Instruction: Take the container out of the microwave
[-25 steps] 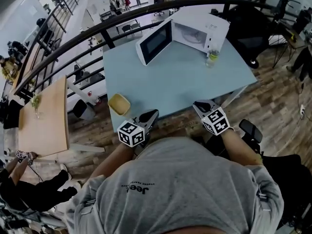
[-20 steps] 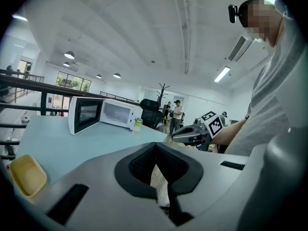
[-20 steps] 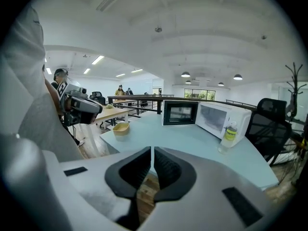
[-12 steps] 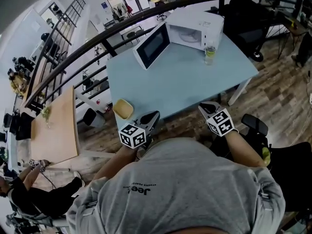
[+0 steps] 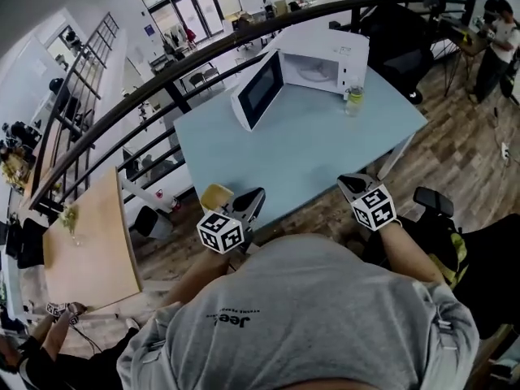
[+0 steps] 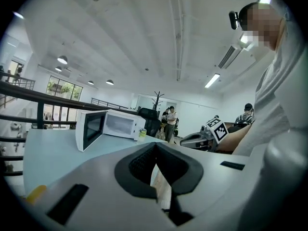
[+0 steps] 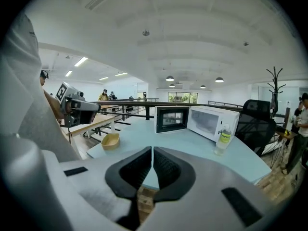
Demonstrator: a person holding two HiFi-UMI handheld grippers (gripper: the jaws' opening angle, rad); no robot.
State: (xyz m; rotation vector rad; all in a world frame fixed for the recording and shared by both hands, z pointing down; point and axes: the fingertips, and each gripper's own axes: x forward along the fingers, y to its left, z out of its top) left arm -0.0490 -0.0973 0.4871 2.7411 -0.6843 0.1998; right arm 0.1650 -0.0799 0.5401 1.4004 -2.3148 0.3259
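The white microwave (image 5: 318, 54) stands at the far side of the pale blue table (image 5: 301, 145), its door (image 5: 258, 90) swung open to the left. Nothing shows inside its cavity (image 7: 208, 121). A small yellow container (image 5: 216, 196) sits on the table's near left corner, also seen in the right gripper view (image 7: 110, 140). My left gripper (image 5: 252, 198) hovers at the near table edge just right of the container, shut and empty. My right gripper (image 5: 349, 184) is at the near edge further right, shut with nothing in it.
A drink bottle (image 5: 353, 97) stands on the table right of the microwave. A dark railing (image 5: 162, 62) curves behind the table. A wooden table (image 5: 89, 242) lies to the left, a black chair (image 5: 398, 47) behind right, and a person (image 5: 497, 39) stands far right.
The head view has shifted a little, so the table sits slightly differently in frame. Both grippers stay shut at the near table edge; the container and microwave have not moved.
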